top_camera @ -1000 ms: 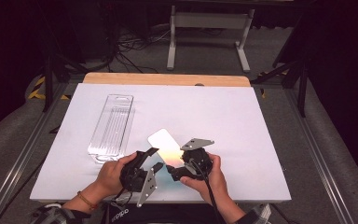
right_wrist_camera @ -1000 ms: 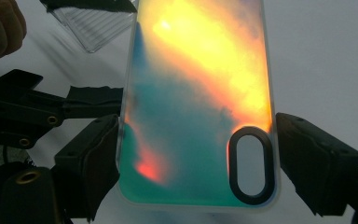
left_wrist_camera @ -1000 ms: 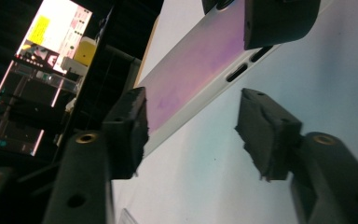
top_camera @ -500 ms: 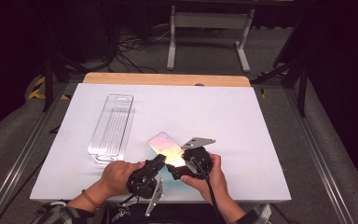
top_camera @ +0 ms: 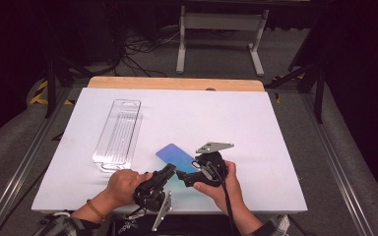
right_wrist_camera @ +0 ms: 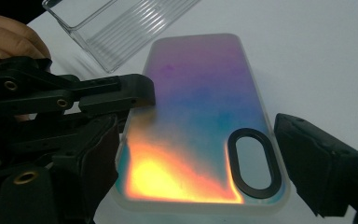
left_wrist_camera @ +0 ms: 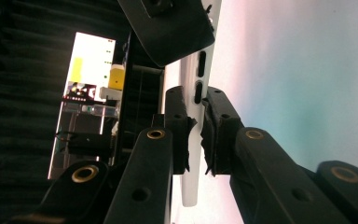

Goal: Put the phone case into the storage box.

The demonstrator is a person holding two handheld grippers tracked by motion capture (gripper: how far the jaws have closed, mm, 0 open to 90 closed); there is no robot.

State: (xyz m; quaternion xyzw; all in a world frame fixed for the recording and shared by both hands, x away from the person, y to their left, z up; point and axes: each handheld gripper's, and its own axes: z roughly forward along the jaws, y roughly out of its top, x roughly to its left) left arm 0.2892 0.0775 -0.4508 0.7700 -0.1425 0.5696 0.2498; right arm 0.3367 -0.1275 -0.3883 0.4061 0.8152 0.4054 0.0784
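Phone case (top_camera: 176, 158), iridescent blue shading to orange with an oval camera cut-out, lies on the white table (top_camera: 256, 128) at the near edge, between the two grippers. Its long axis runs diagonally, from far left to near right. Left gripper (top_camera: 166, 173), held by the person's left hand (top_camera: 123, 183), is clamped on the case's long side edge, beside the button slots; the left gripper view shows both pads (left_wrist_camera: 216, 135) pressing that thin edge. Right gripper (top_camera: 193, 173) stands released, its jaws spread either side of the case's near end without touching it, so the case lies straight ahead of it. A clear ridged plastic tray (top_camera: 119, 133) sits just beyond, to the far left.
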